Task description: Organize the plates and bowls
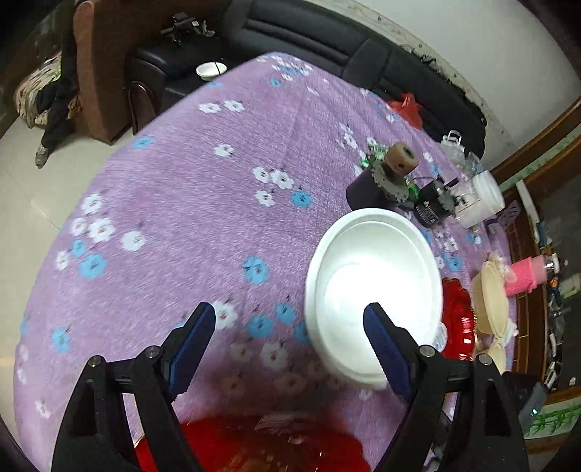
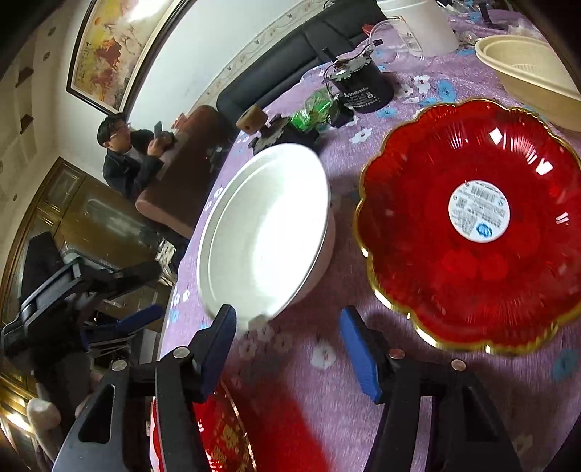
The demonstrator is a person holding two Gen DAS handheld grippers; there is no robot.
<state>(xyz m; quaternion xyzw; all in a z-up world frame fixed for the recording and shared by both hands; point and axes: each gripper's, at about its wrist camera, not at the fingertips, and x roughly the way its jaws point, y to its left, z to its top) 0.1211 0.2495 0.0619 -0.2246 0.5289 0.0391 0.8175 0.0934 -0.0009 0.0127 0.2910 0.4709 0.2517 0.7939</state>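
A white bowl [image 1: 374,287] stands on the purple flowered tablecloth [image 1: 189,203]. My left gripper [image 1: 290,326] is open and empty, its right finger over the bowl's near side. In the right wrist view the same white bowl [image 2: 265,232] sits left of a red scalloped plate with a gold rim [image 2: 475,225]. My right gripper [image 2: 287,326] is open and empty, just in front of the bowl's near edge. The red plate shows partly in the left view [image 1: 457,319] behind the bowl. A cream bowl [image 2: 530,76] stands at the far right.
A black pot [image 2: 359,87], a white tub [image 2: 417,25], a brown roll [image 1: 399,159] and green wrappers crowd the table behind the bowl. A pink bottle [image 1: 526,276] lies at the table's edge. A red item [image 1: 250,446] lies under my left gripper. A seated person [image 2: 127,152] is beyond the table.
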